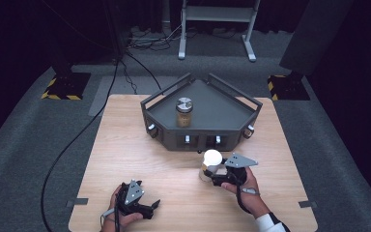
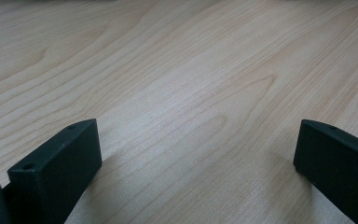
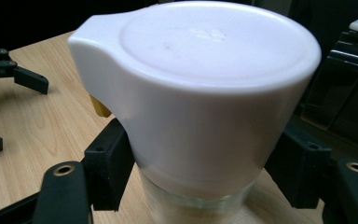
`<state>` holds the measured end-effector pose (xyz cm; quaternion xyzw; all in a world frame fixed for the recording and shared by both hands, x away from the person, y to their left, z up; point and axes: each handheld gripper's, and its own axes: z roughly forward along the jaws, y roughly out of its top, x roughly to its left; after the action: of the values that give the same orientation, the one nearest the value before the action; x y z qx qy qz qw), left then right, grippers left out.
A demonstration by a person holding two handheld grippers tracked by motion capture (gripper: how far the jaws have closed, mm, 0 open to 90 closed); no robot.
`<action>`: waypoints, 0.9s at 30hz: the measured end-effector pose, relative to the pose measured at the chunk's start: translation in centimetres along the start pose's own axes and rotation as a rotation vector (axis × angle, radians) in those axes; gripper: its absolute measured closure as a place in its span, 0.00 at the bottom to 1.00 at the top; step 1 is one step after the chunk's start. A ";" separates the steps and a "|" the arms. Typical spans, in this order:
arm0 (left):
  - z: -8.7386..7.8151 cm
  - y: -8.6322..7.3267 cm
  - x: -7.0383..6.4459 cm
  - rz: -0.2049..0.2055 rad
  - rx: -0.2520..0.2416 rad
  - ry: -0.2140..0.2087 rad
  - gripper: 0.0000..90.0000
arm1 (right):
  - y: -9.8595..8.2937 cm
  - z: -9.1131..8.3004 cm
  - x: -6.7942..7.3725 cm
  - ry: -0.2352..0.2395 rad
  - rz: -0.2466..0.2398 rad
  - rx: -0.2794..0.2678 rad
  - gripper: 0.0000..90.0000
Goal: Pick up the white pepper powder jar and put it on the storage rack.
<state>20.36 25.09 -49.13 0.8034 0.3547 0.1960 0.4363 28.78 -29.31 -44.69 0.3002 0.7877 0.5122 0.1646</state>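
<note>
Dark curtains and grey carpet ring a pale wooden tabletop [image 1: 140, 159], where the right tool [image 1: 216, 178] clamps a white-lidded glass jar [image 1: 211, 163] just in front of a dark angular tray [image 1: 222, 111]. One jar with a metal lid [image 1: 184, 111] already stands inside; this one likely follows. The left tool [image 1: 152, 207] rests wide and empty near the tabletop's front edge.

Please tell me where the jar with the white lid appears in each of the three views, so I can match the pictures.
High view: the white-lidded jar stands low and right of centre, before the dark tray, in the right claw.
Left gripper view: the jar is not in it.
Right gripper view: the jar is centred and close, between the jaws.
Shared landmark: the wooden table.
</note>
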 end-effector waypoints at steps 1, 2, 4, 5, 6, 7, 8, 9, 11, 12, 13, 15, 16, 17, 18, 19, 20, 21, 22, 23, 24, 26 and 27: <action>0.0 0.0 0.0 0.000 0.000 0.000 0.01 | 0.0 -0.1 0.0 -0.001 0.003 -0.002 0.35; 0.0 0.0 0.0 0.000 0.000 0.000 0.01 | 0.0 -0.2 0.1 -0.003 0.005 -0.007 0.35; 0.0 0.0 0.0 0.000 0.000 0.000 0.01 | -0.1 -0.5 0.1 -0.004 0.009 -0.019 0.35; 0.0 0.0 0.0 0.000 0.001 0.000 0.01 | -0.1 -0.7 0.2 -0.006 0.013 -0.024 0.35; 0.0 0.0 0.0 0.000 0.000 0.000 0.01 | 0.0 -0.9 0.3 -0.010 0.017 -0.028 0.35; 0.0 0.0 0.0 0.000 0.000 0.000 0.01 | 0.0 -1.1 0.4 -0.014 0.018 -0.030 0.35; 0.0 0.0 0.0 0.000 0.000 0.000 0.01 | 0.1 -1.4 0.5 -0.019 0.018 -0.032 0.35; 0.0 0.0 0.0 0.000 0.001 0.000 0.01 | 0.3 -1.7 0.6 -0.025 0.017 -0.032 0.35; 0.0 0.0 0.0 0.000 0.000 0.000 0.01 | 0.6 -2.3 0.6 -0.029 0.015 -0.037 0.35; 0.0 0.0 0.0 0.000 0.000 0.000 0.01 | 0.8 -2.7 0.7 -0.033 0.019 -0.042 0.35; 0.0 0.0 0.0 0.000 0.000 0.000 0.01 | 0.9 -3.0 0.7 -0.036 0.020 -0.047 0.35; 0.0 0.0 0.0 0.000 0.001 0.000 0.01 | 1.3 -3.8 0.8 -0.043 0.024 -0.052 0.35; 0.0 0.0 0.0 0.000 0.001 0.000 0.01 | 1.6 -4.2 0.9 -0.052 0.028 -0.052 0.35; 0.0 0.0 0.0 0.000 0.001 0.000 0.01 | 1.8 -4.6 1.0 -0.058 0.027 -0.053 0.35; 0.0 0.0 0.0 0.000 0.001 0.000 0.01 | 2.0 -4.9 1.0 -0.061 0.030 -0.057 0.35; 0.0 0.0 0.0 0.000 0.001 0.000 0.01 | 2.3 -5.2 1.1 -0.067 0.033 -0.059 0.35; 0.0 0.0 0.0 0.000 0.001 0.000 0.01 | 2.6 -5.6 1.2 -0.077 0.033 -0.062 0.35; 0.0 0.0 0.0 0.000 0.001 0.000 0.01 | 2.8 -5.9 1.3 -0.086 0.034 -0.066 0.35; 0.0 0.0 0.0 0.001 0.002 -0.001 0.01 | 3.0 -6.1 1.4 -0.098 0.041 -0.069 0.35; 0.0 0.0 0.0 0.001 0.003 -0.001 0.01 | 3.3 -6.3 1.6 -0.112 0.046 -0.070 0.35; 0.0 0.1 0.0 0.001 0.003 -0.001 0.01 | 3.6 -6.5 1.8 -0.127 0.047 -0.070 0.35; 0.0 0.1 0.1 0.001 0.003 -0.002 0.01 | 4.3 -6.9 2.2 -0.155 0.052 -0.072 0.35; 0.0 0.1 0.1 0.001 0.003 -0.002 0.01 | 4.6 -7.0 2.2 -0.163 0.053 -0.072 0.35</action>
<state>20.42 25.11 -49.09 0.8044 0.3542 0.1947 0.4354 24.46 -31.51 -37.46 0.3553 0.7447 0.5181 0.2252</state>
